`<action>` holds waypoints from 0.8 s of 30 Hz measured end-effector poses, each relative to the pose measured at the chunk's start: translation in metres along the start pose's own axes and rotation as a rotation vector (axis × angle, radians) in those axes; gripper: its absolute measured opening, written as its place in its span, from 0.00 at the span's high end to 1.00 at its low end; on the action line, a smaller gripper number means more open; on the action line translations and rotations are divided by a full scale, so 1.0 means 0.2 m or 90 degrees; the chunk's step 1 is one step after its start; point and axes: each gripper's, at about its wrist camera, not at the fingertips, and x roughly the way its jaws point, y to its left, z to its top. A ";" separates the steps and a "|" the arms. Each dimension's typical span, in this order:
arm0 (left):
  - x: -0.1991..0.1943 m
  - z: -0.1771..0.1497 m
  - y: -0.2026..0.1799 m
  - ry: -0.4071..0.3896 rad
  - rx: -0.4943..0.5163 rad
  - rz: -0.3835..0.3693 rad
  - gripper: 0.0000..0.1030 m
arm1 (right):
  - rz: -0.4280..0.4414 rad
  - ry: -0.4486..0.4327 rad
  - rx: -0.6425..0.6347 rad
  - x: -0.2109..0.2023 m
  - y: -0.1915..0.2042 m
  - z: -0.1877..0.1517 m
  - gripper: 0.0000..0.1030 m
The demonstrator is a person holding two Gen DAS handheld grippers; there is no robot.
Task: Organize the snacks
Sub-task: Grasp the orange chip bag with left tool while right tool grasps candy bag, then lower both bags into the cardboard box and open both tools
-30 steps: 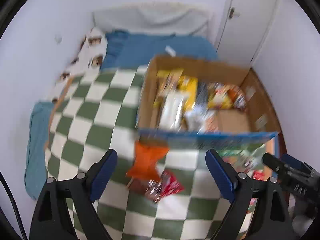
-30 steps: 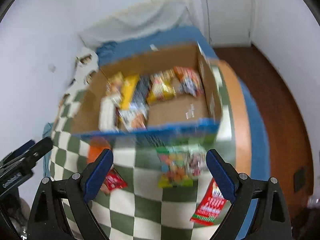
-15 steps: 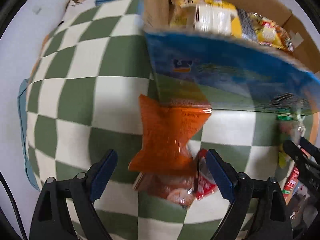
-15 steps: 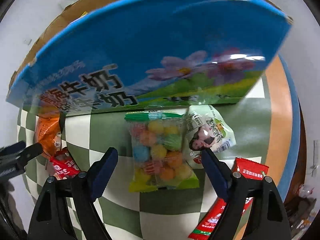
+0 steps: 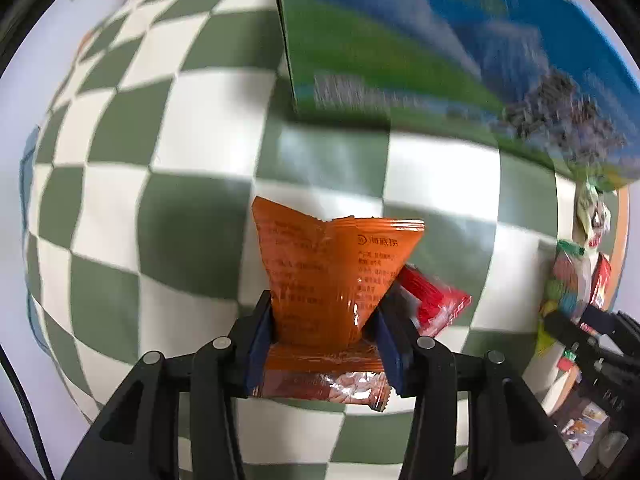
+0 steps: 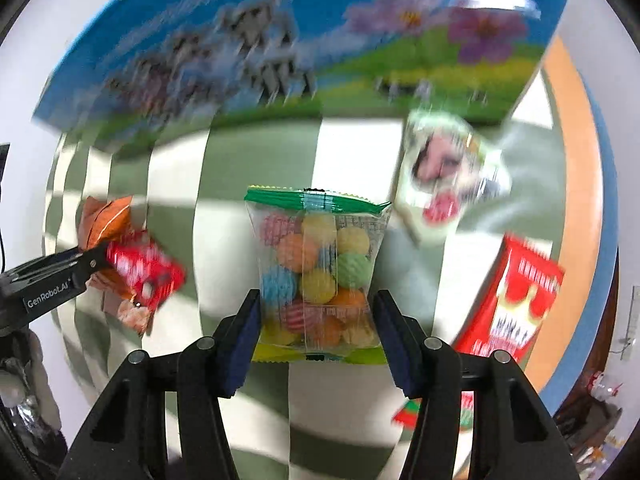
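Snacks: both grippers have dropped from above the box onto the checked green-and-white cloth point(image 5: 192, 128), jaws wide a second ago and now closing. Left gripper point(image 5: 324, 340) pinches the crinkled orange foil packet point(image 5: 324, 268), pads touching both sides; a red wrapper point(image 5: 434, 300) sits just right of it. Right gripper point(image 6: 316, 334) closes around the clear bag of coloured candy balls point(image 6: 318, 276), pads at its edges. Blue-and-green printed cardboard box point(image 6: 280, 40) stands just beyond. Looks ready to lift and box both.
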 end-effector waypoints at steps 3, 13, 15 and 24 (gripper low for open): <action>0.05 0.01 0.00 0.007 -0.011 -0.005 0.55 | 0.023 0.025 0.007 0.02 -0.01 -0.06 0.39; 0.06 0.05 -0.02 -0.009 -0.015 0.011 0.57 | 0.049 0.003 0.061 0.02 -0.14 0.06 0.30; 0.04 0.04 -0.06 -0.016 -0.017 0.012 0.57 | 0.037 -0.006 0.047 0.04 -0.13 0.08 0.48; -0.35 -0.02 -0.07 -0.085 -0.040 -0.038 0.57 | 0.038 -0.054 0.019 -0.11 -0.04 0.04 0.50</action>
